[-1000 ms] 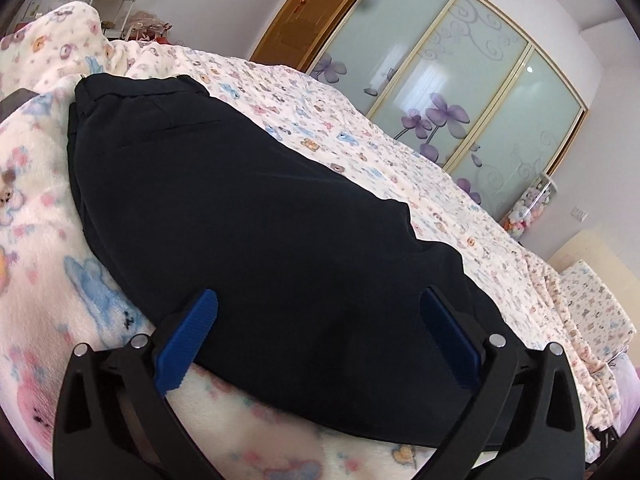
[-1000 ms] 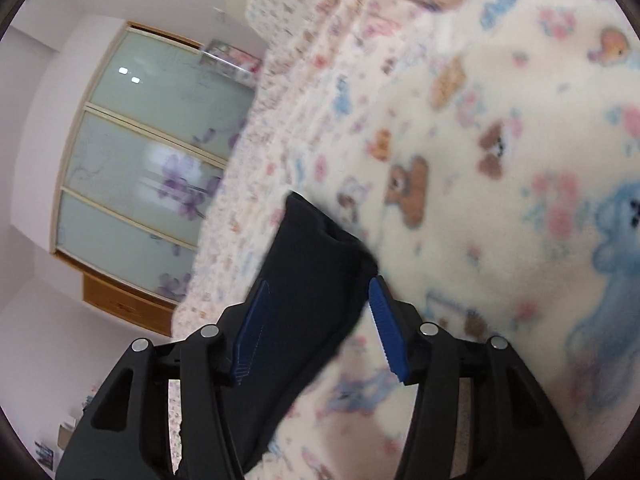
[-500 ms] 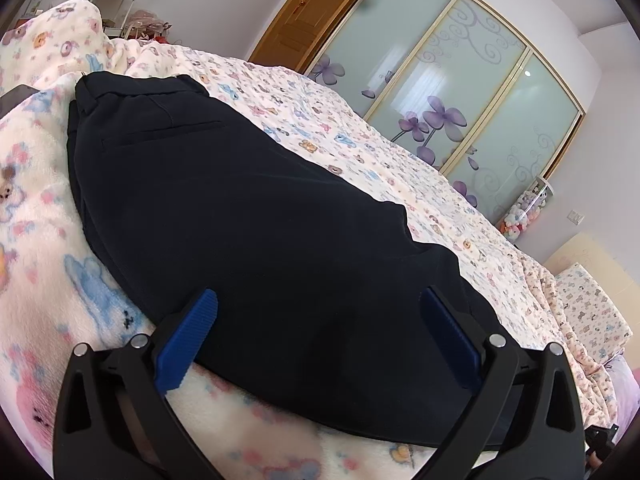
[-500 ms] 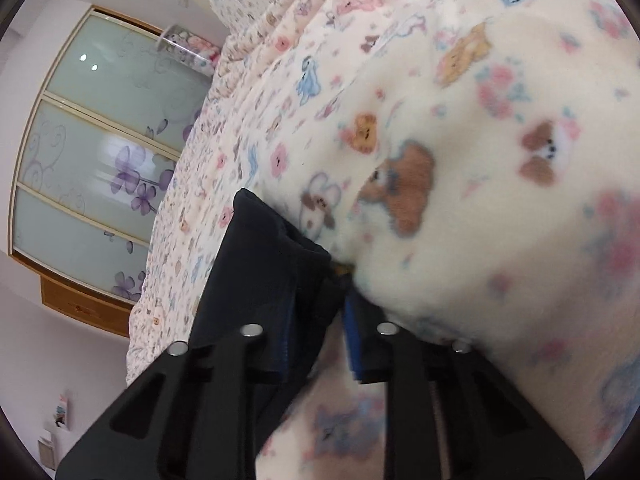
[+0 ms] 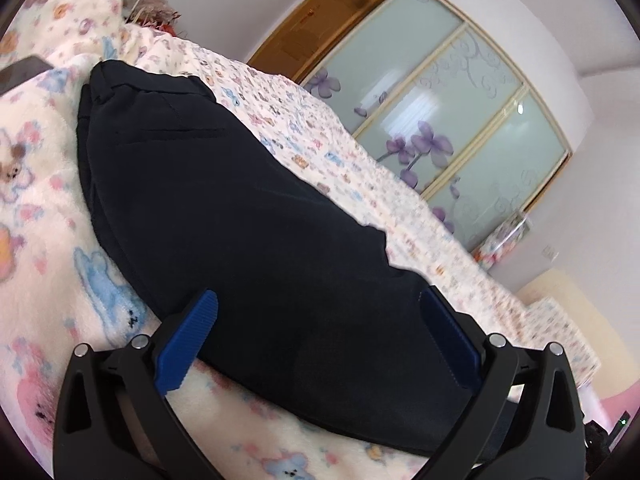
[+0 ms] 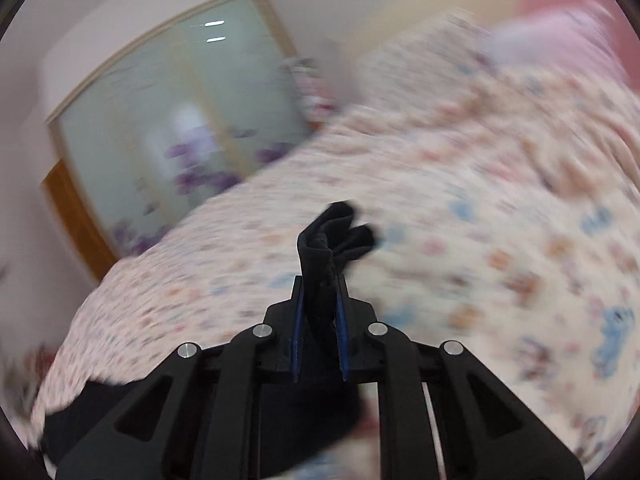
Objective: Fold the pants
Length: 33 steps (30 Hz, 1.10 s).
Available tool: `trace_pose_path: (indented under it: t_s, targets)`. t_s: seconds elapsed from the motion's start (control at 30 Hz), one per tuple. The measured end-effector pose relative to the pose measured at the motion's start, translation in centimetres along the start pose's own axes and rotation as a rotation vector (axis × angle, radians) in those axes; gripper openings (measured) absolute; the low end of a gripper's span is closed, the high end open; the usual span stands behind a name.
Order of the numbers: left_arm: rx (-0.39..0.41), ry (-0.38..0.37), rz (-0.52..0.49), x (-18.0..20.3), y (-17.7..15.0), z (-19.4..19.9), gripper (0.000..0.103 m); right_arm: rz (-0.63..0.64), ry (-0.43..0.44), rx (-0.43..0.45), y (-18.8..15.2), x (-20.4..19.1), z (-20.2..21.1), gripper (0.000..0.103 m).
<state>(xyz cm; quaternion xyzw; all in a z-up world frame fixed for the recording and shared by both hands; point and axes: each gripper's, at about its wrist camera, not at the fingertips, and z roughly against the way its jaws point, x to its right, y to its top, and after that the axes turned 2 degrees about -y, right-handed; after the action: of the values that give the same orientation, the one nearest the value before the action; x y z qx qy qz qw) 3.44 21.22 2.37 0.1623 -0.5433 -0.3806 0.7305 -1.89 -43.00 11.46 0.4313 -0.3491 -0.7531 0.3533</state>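
Dark navy pants [image 5: 248, 216] lie flat on the patterned blanket [image 5: 44, 216], waistband at the far left and legs running toward me. My left gripper [image 5: 318, 320] is open, its blue pads spread over the near part of the pants, holding nothing. My right gripper [image 6: 319, 300] is shut on the pants' leg end [image 6: 332, 236], which bunches up between the blue pads and stands lifted above the bed. The right wrist view is motion-blurred.
The bed's cartoon-print cover [image 6: 460, 208] fills both views. A sliding wardrobe with frosted flower panels [image 5: 448, 128] and a wooden door [image 5: 316, 28] stand behind the bed. A dark flat object [image 5: 24, 74] lies at the far left edge.
My right gripper closed on the pant leg end and lifted it off the blanket, swinging fast. My left gripper stayed open over the pants, shifting only slightly.
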Motion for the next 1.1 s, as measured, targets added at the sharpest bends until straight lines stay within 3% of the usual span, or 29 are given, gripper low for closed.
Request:
trace_pose_path:
  t_s: [0.23,0.37,0.47,0.57,0.63,0.73,0.8,0.83,0.87,0.93,1.03,1.1]
  targets:
    - [0.094,-0.029,0.114,-1.5,1.1,1.9,0.101,0.144,0.311,-0.055,-1.9,-14.7,-0.1,0.015]
    - [0.088,-0.028,0.142,-2.0,1.5,1.7,0.101,0.227,0.502,-0.174,-7.6,-23.0,-0.9,0.015]
    - [0.086,-0.022,0.132,-1.9,1.5,1.6,0.101,0.332,0.545,-0.339,-14.2,-26.9,-3.1,0.015]
    - [0.077,-0.021,0.124,-1.8,1.5,1.5,0.101,0.407,0.508,-0.469,-19.5,-28.0,-5.0,0.015]
    - [0.074,-0.03,0.132,-2.0,1.7,1.4,0.101,0.414,0.503,-0.474,-20.3,-27.8,-5.1,0.016]
    - [0.072,-0.033,0.142,-2.2,1.8,1.3,0.101,0.55,0.481,-0.557,-21.1,-28.9,-5.4,0.023]
    - [0.068,-0.029,0.138,-2.2,1.7,1.3,0.101,0.653,0.476,-0.601,-21.5,-29.3,-4.7,0.037]
    - [0.067,-0.029,0.135,-2.1,1.7,1.3,0.101,0.672,0.497,-0.609,-21.5,-29.1,-4.5,0.05]
    - [0.065,-0.029,0.134,-2.1,1.7,1.3,0.101,0.67,0.556,-0.612,-21.3,-28.7,-3.7,0.056]
    - [0.065,-0.036,0.14,-2.2,1.6,1.5,0.101,0.641,0.626,-0.599,-21.1,-28.7,-2.7,0.056]
    - [0.067,-0.043,0.147,-2.3,1.6,1.6,0.101,0.449,0.679,-0.542,-18.7,-28.1,-2.9,0.057]
    - [0.067,-0.041,0.144,-2.3,1.6,1.6,0.101,0.33,0.671,-0.545,-17.7,-28.1,-4.2,0.064]
